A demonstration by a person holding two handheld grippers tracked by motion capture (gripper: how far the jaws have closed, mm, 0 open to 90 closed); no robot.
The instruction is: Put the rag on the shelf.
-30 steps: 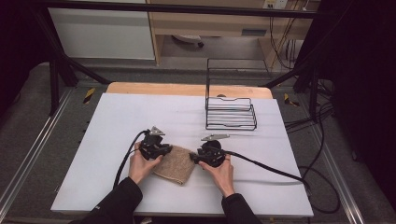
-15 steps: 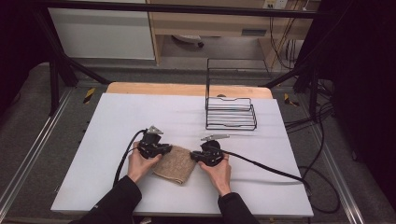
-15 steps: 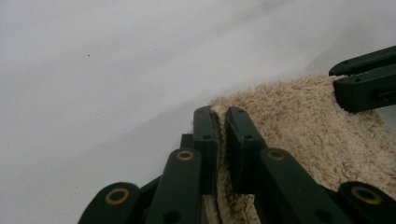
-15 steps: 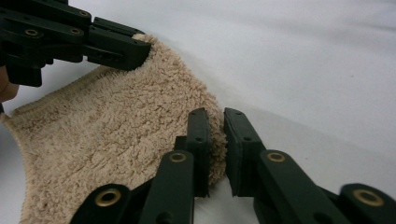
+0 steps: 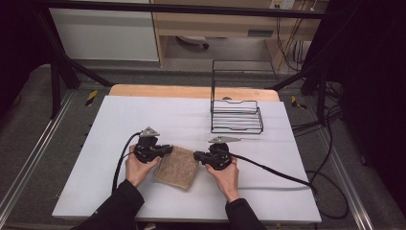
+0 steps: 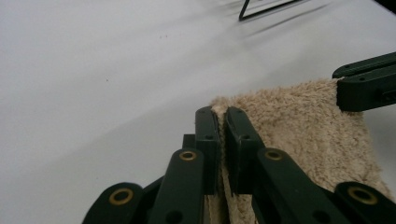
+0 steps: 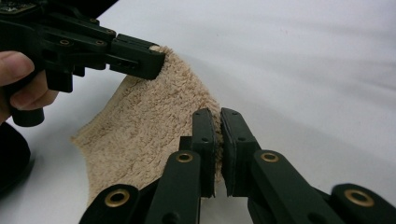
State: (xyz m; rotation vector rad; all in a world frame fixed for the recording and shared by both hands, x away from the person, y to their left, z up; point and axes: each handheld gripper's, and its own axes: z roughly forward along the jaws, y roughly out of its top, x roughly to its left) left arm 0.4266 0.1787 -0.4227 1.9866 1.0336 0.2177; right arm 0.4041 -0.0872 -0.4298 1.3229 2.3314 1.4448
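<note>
High view: beige towel [image 5: 177,166], nubby terry (folded, roughly rectangular), lying flat on white table [image 5: 143,115] near front edge, between both hands. Hemmed edge along near side in right gripper view. Left gripper [image 5: 165,150] clamped on towel's far left corner; right gripper [image 5: 197,155] clamped on far right corner, jaws pinching cloth in both gripper views. Left hand [image 5: 138,168] and right hand [image 5: 225,176] low on table, forearms in dark sleeves entering from bottom, grippers pointing inward toward each other. Black wire rack [image 5: 236,115] farther back, well apart.
</note>
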